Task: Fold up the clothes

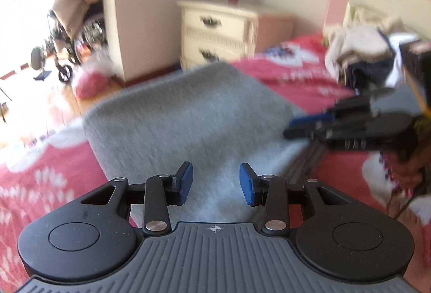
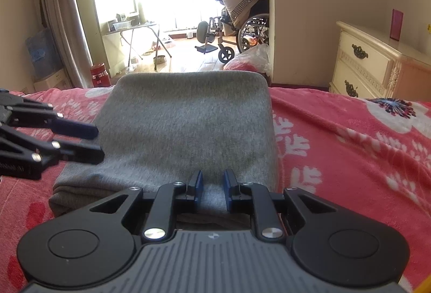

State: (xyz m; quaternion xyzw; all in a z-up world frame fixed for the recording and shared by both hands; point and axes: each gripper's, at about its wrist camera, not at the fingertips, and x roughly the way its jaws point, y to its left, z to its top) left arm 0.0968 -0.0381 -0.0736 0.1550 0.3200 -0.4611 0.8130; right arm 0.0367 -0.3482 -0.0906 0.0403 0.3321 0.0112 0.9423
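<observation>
While the red flowered blanket covers the bed, a folded gray cloth lies flat on top of it. Both grippers hold nothing. The left gripper hangs over the cloth with its blue pads spread apart. The right gripper sits at the cloth's near edge, jaws a little apart.

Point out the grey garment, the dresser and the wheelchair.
grey garment point(image 2: 186, 126): right wrist view, middle of its top face.
dresser point(image 2: 377, 64): right wrist view, upper drawer front.
wheelchair point(image 2: 253, 31): right wrist view, big wheel.
</observation>
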